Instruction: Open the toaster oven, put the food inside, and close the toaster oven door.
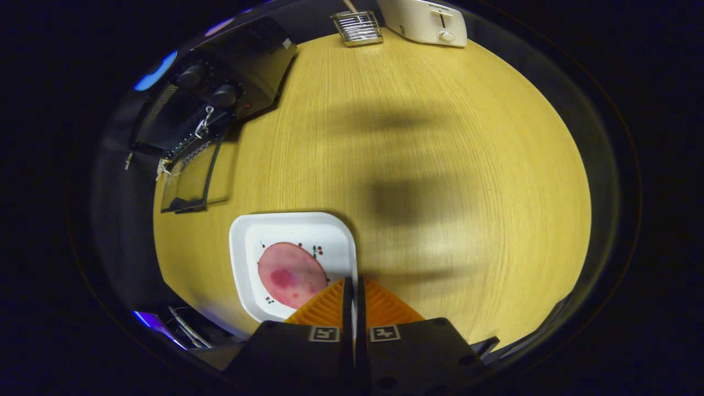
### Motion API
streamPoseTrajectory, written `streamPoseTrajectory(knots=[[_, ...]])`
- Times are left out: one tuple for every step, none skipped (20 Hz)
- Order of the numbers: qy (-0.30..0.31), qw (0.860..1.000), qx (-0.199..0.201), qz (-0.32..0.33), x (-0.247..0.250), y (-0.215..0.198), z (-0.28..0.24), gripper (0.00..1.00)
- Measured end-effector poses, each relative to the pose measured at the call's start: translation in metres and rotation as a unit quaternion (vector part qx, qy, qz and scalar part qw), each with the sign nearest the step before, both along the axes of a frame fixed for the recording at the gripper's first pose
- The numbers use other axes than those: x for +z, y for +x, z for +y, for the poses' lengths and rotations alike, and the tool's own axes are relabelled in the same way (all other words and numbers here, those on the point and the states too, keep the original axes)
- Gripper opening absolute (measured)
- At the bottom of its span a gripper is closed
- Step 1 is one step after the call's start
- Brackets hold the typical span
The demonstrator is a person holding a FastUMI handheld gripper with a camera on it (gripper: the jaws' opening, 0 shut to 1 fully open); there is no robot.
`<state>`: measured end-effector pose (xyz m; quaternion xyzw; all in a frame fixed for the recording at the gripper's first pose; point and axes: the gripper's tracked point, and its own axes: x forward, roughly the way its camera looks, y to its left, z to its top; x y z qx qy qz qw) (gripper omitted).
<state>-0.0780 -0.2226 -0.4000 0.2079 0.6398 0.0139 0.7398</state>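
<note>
Gripper (353, 286) nearest, fingers pressed together with only a thin slit between, tips over the right rim of a white square plate (250, 234); whether the rim is actually pinched cannot be told. Round pink food slice (290, 274) lying on plate, just left of the fingertips. Plate sitting on yellow wood-grain counter (440, 165). Farther off to the left, black toaster oven (220, 93), glass door (190, 181) dropped open toward the plate. At the far counter edge, small metal rack (357, 27) beside white pop-up toaster (426, 21).
</note>
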Motion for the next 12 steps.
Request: streamPoseTrajectory(knots=[[0.033,0.999,-0.019,-0.001,0.000,0.000,0.001,0.05],[0.059,0.998,-0.037,0.003,0.000,-0.002,0.003,0.05],[0.080,0.995,-0.056,0.000,0.001,-0.003,0.004,0.05],[0.095,0.993,-0.071,0.000,0.001,-0.005,0.006,0.05],[0.108,0.990,-0.085,-0.002,0.002,-0.007,0.009,0.05],[0.119,0.988,-0.102,-0.008,0.003,-0.007,0.010,0.05],[0.134,0.984,-0.119,-0.013,0.006,-0.007,0.012,0.05],[0.149,0.978,-0.142,-0.018,0.010,-0.006,0.012,0.05],[0.164,0.972,-0.166,-0.027,0.017,-0.006,0.011,0.05],[0.180,0.965,-0.185,-0.042,0.027,-0.003,0.014,0.05],[0.197,0.958,-0.203,-0.054,0.041,0.000,0.025,0.05],[0.209,0.949,-0.225,-0.069,0.054,0.006,0.032,0.05]])
